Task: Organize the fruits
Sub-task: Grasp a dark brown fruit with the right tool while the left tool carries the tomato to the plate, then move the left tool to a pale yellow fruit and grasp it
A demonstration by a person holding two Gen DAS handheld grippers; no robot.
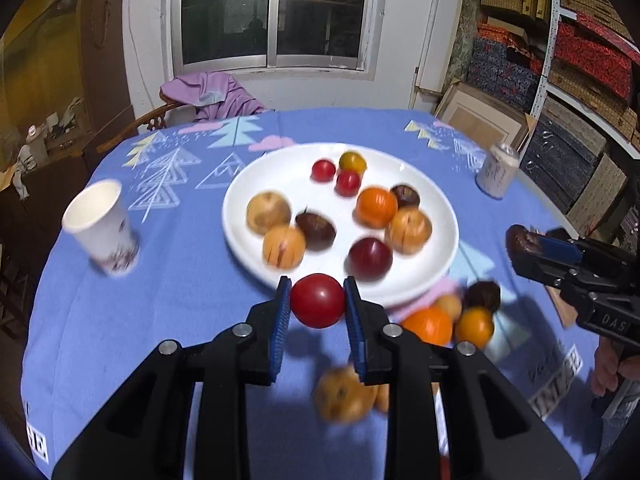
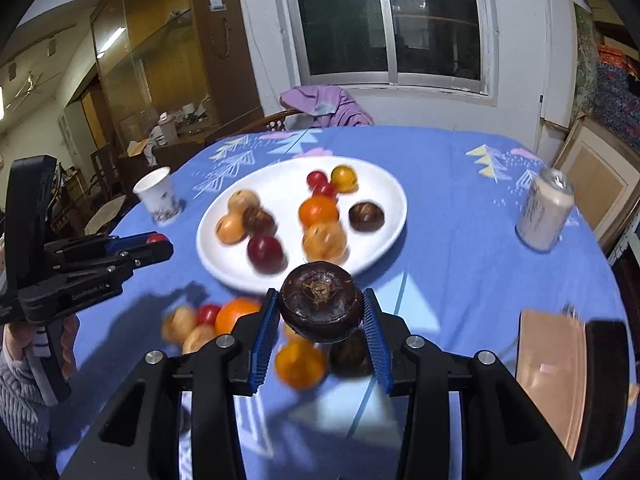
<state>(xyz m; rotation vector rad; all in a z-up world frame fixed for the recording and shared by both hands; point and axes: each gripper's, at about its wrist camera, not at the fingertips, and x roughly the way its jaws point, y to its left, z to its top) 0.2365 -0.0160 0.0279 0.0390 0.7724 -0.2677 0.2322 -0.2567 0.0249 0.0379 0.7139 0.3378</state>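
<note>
Red fruit (image 1: 318, 300), perhaps tomato, gripper-clamped (image 1: 318, 305).

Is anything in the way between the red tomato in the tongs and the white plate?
No. The left tongs hold the red tomato right at the white plate's near rim, with nothing visible between them.

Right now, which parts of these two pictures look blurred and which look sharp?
Left wrist view: the red tomato in the left hand-held gripper is sharp; the plate and loose fruit smear. Right wrist view: the dark fruit in the right hand-held gripper is crisp; the can and paper cup blur. Both bend straight lines at the edges.
</note>
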